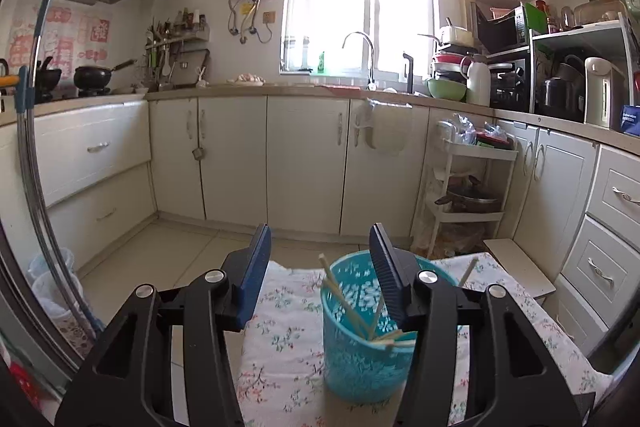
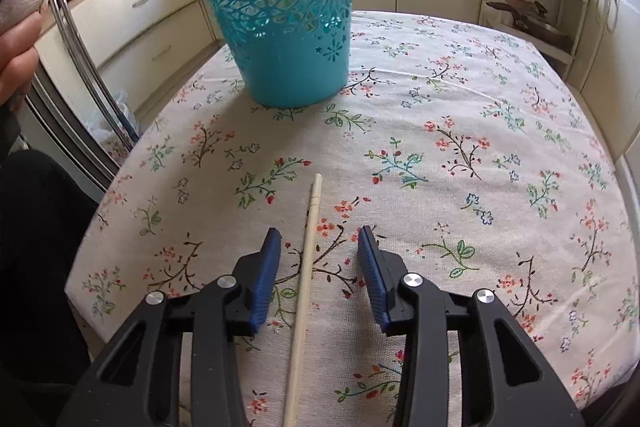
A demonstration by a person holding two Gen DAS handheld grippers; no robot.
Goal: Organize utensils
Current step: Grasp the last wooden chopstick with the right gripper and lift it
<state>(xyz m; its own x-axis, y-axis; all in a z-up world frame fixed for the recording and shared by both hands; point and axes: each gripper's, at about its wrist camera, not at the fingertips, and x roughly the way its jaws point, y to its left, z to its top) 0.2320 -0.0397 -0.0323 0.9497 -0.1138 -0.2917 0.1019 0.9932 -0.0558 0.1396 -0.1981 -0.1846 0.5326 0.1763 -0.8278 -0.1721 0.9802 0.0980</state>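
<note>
A teal perforated basket [image 1: 362, 347] stands on the floral tablecloth [image 1: 280, 331] and holds several wooden chopsticks [image 1: 352, 311]. My left gripper [image 1: 320, 239] is open and empty, above and just behind the basket, its right finger over the rim. In the right wrist view the basket [image 2: 284, 11] stands at the far side of the cloth. One chopstick [image 2: 306, 267] lies on the cloth, pointing toward the basket. My right gripper [image 2: 319, 233] is open, low over the cloth, with the chopstick lying between its fingers, untouched.
Kitchen cabinets [image 1: 304, 155] and a white trolley [image 1: 468, 187] stand beyond the table. A metal pole [image 1: 32, 155] rises at the left. A hand [image 2: 18, 27] shows at the left edge of the right wrist view. Floral cloth [image 2: 480, 167] covers the table to the right.
</note>
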